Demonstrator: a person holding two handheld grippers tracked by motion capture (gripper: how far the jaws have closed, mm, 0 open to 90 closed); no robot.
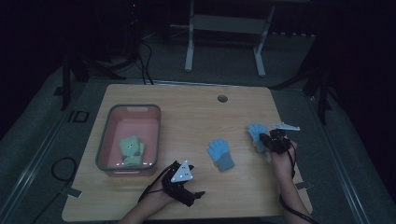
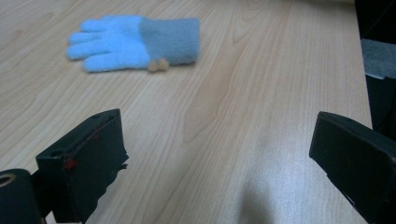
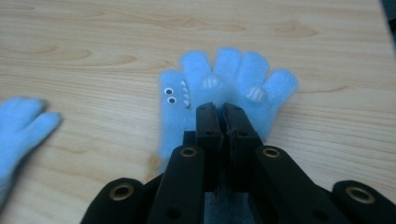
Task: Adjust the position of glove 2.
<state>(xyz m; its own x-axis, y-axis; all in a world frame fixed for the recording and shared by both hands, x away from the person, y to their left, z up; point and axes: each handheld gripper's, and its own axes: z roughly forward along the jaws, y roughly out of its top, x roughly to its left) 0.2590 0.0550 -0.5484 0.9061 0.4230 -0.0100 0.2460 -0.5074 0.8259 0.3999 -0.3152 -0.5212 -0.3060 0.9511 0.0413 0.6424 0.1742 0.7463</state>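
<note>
A: Near edge of the table [image 1: 196, 107], left of centre?

B: The left gripper [image 1: 186, 183], jaws spread wide over bare wood, nothing between them.

A: Farther in?

B: A blue glove with a grey cuff [image 1: 221, 155] lies flat near the table's middle. Toward the right edge, the right gripper [image 3: 221, 108] is clenched on the second blue glove [image 3: 224, 88], pinching its palm; the glove's fingers fan out flat on the wood.

A: Left side?

B: A pink bin [image 1: 114, 120] holding a yellow-green glove [image 1: 131, 150].

Left gripper [image 2: 219, 154] gapes wide above the table [image 2: 261, 84]; blue glove [image 2: 133, 43] lies ahead.
</note>
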